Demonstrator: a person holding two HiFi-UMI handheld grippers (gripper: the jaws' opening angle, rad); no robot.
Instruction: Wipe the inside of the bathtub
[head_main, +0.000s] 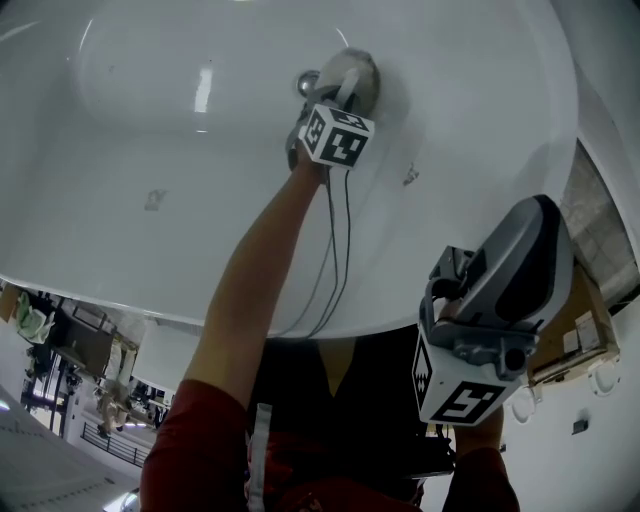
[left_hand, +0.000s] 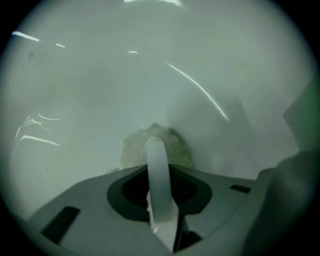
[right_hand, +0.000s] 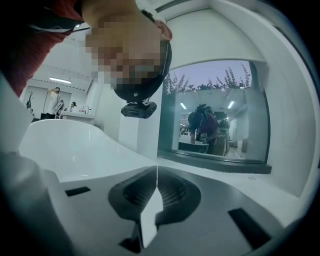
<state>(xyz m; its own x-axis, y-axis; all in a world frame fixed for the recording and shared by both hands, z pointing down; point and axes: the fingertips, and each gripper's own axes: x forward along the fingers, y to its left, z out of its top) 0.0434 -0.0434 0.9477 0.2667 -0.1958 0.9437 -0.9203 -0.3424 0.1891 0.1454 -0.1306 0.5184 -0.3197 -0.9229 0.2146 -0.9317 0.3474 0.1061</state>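
Observation:
The white bathtub (head_main: 150, 120) fills the head view, seen from over its rim. My left gripper (head_main: 343, 85) reaches deep inside and is shut on a grey-green cloth (head_main: 358, 72), which presses against the tub's wall beside a metal drain fitting (head_main: 307, 82). In the left gripper view the cloth (left_hand: 134, 147) bulges past the closed jaws of the left gripper (left_hand: 157, 149) onto the glossy tub wall (left_hand: 100, 90). My right gripper (head_main: 520, 270) hangs outside the tub near the person's chest. The right gripper (right_hand: 157, 175) is shut on nothing, aimed upward.
Two small smudges (head_main: 153, 200) (head_main: 410, 175) mark the tub's inner surface. A black cable (head_main: 335, 260) runs from the left gripper over the rim. The tub's rim (right_hand: 65, 145) and a large window (right_hand: 215, 115) show in the right gripper view. Cardboard boxes (head_main: 580, 330) stand at right.

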